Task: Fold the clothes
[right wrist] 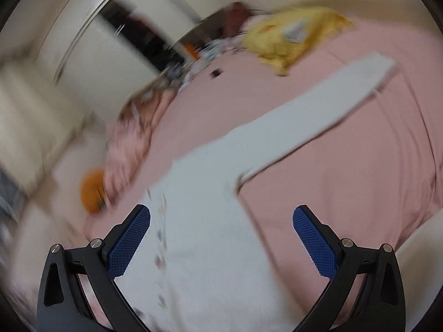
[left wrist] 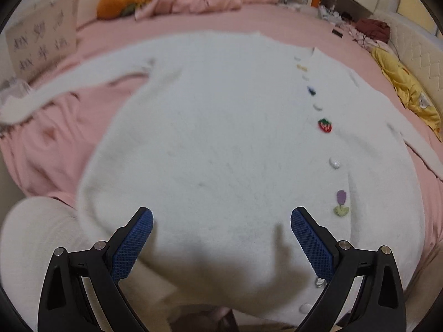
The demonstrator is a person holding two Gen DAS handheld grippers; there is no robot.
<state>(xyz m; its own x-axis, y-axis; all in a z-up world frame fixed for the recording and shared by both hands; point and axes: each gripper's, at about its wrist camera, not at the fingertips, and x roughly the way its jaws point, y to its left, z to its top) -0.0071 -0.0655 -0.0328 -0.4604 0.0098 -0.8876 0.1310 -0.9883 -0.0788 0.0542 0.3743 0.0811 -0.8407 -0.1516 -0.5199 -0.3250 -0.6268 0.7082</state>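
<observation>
The pink bedsheet (left wrist: 193, 25) fills most of my left view, and the white cardigan (left wrist: 221, 138) lies spread flat across its centre, one sleeve (left wrist: 55, 88) reaching toward the left edge. My left gripper (left wrist: 221, 222) hangs over the hem at the bottom, released and wide apart, grasping nothing. My right gripper (right wrist: 221, 221) is likewise spread over the blurred cardigan, empty. A strawberry patch (left wrist: 325, 125) sits right of centre

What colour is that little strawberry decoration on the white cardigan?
The strawberry is red with a green top, on the white cardigan; clearest in the left wrist view.
</observation>
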